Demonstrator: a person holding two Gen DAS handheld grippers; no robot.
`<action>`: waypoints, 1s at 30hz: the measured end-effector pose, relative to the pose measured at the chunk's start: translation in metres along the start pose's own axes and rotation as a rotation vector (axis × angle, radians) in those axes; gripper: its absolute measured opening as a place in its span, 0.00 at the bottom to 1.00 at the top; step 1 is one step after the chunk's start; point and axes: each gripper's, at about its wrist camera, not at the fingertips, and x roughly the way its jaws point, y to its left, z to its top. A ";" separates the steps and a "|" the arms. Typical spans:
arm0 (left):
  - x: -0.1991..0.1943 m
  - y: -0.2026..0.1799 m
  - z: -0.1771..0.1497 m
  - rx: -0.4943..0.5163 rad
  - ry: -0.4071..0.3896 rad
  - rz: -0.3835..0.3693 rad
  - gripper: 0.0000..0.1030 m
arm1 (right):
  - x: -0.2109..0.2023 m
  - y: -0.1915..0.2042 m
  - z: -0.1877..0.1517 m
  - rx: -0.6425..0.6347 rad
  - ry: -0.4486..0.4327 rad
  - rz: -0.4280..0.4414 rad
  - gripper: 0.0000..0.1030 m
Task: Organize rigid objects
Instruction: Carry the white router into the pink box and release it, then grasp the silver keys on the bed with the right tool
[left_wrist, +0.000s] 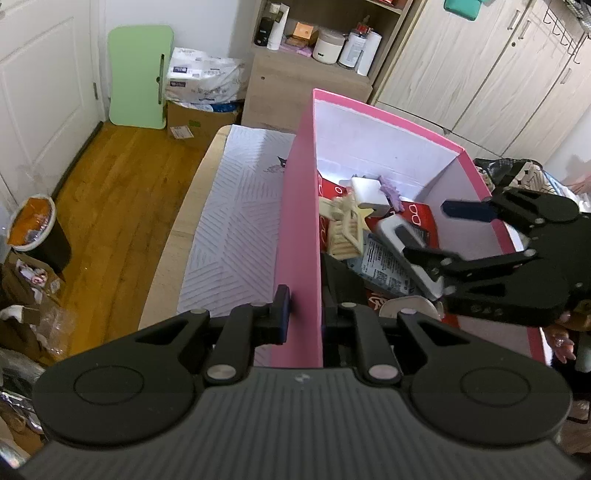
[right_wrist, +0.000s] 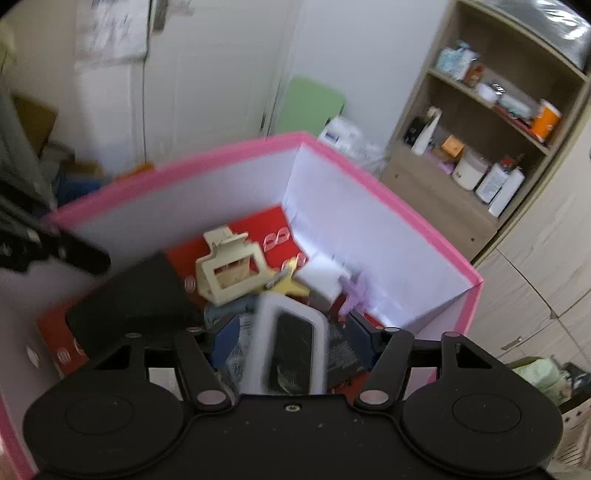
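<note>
A pink box (left_wrist: 299, 236) with white inner walls stands on the table. My left gripper (left_wrist: 304, 317) is shut on its near side wall. Inside lie a cream hair claw (left_wrist: 345, 229), a white charger block (left_wrist: 369, 192), a purple clip (left_wrist: 503, 192), a yellow star and printed packets on a red sheet. My right gripper (left_wrist: 439, 229) hangs open over the box (right_wrist: 373, 184). A white-framed black device (right_wrist: 291, 347) lies loose between its open fingers (right_wrist: 225, 339), blurred. The hair claw (right_wrist: 229, 269) and charger block (right_wrist: 321, 280) lie beyond it.
The box sits on a white patterned mat (left_wrist: 229, 236) on a light wooden table. A wooden shelf unit (left_wrist: 317, 48) with bottles and jars stands behind. A green folding board (left_wrist: 140, 74), cardboard boxes and a bin (left_wrist: 37, 229) stand on the wood floor at left.
</note>
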 end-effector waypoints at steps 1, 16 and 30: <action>0.001 0.001 0.001 -0.004 0.004 -0.006 0.15 | -0.007 -0.004 -0.001 0.031 -0.027 0.004 0.75; 0.000 -0.003 0.002 -0.060 0.009 0.033 0.14 | -0.111 -0.092 -0.128 0.461 -0.423 -0.092 0.84; 0.000 -0.010 0.002 -0.076 0.002 0.083 0.12 | -0.028 -0.123 -0.167 0.624 -0.237 -0.124 0.50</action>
